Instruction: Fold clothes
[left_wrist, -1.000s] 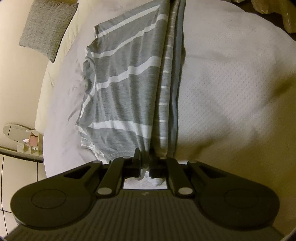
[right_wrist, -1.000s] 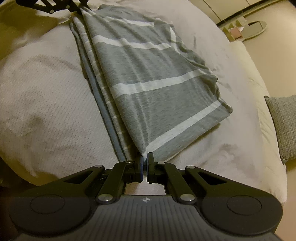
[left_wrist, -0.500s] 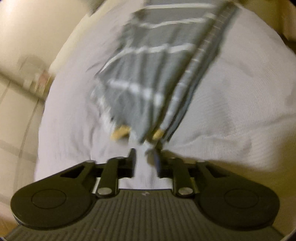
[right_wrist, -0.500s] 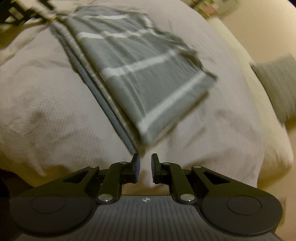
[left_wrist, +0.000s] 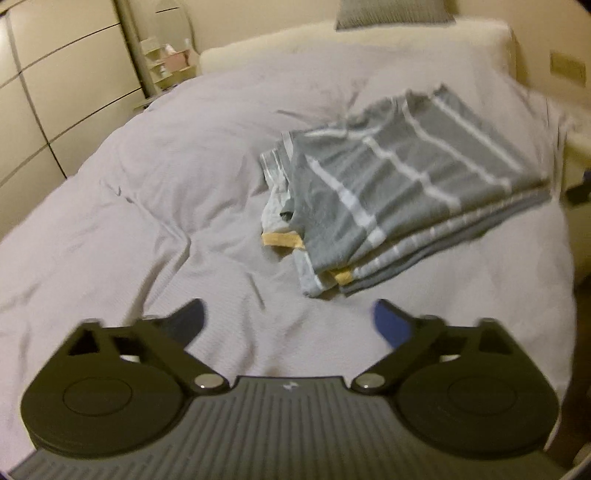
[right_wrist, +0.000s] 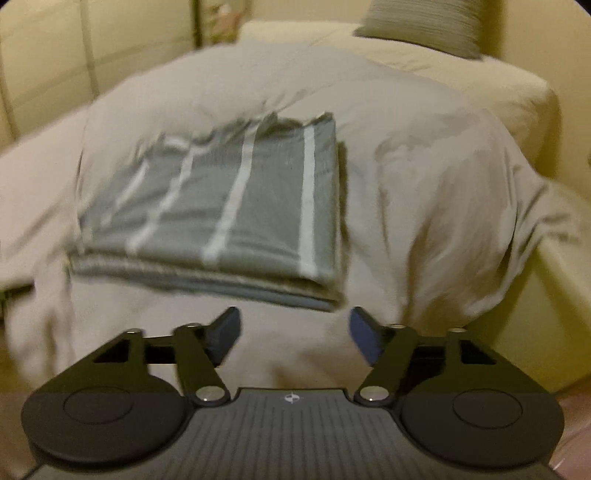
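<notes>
A grey garment with white stripes (left_wrist: 399, 192) lies folded into a flat stack on the bed's pale duvet (left_wrist: 155, 206). Yellow trim shows at its near-left end in the left wrist view. My left gripper (left_wrist: 288, 319) is open and empty, just short of that end. In the right wrist view the same folded garment (right_wrist: 229, 206) rests left of centre, its folded edge facing me. My right gripper (right_wrist: 293, 326) is open, holding nothing, a little short of that edge.
A grey cushion (right_wrist: 424, 29) rests at the bed's head. Cream wardrobe doors (left_wrist: 48, 85) and a small shelf with items (left_wrist: 166, 62) stand at the left. The bed's side drops off at the right (right_wrist: 546, 314).
Both grippers let go of the striped garment, opened wide and drew back from it. Both views swung round, so the garment now lies released and folded on the duvet.
</notes>
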